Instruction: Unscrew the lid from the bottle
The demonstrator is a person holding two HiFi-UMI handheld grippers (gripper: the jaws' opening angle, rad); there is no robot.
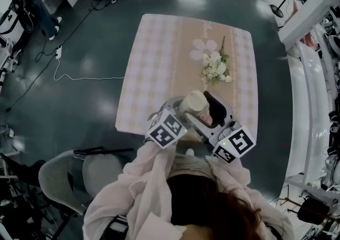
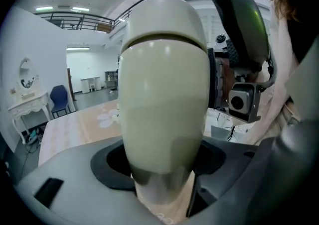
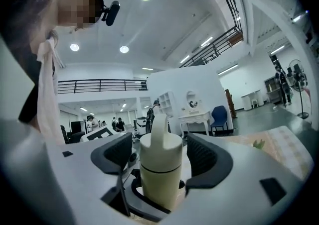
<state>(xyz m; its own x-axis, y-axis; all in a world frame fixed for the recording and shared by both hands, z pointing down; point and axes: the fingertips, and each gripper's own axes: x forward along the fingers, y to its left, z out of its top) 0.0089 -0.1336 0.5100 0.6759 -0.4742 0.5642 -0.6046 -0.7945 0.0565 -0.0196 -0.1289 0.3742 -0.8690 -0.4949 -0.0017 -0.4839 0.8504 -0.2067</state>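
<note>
The cream, matt, round-shouldered bottle point(image 1: 192, 103) carries a thin dark seam where its matching cream lid point(image 3: 160, 145), topped by a soft upright loop strap, sits on the body. It stands roughly upright, long axis vertical and lid end up, held in the air over the near part of the pink-checked cloth counter point(image 1: 159, 63). The left gripper point(image 2: 162, 169) pinches the bottle's lower body between its dark pads, while the right gripper point(image 3: 159, 155) is spread, its ribbed pads flanking the lid with a gap on each side

Loose pale-pink sleeves point(image 1: 139, 178) lead to black-and-white square-patterned marker cubes point(image 1: 167, 130).
</note>
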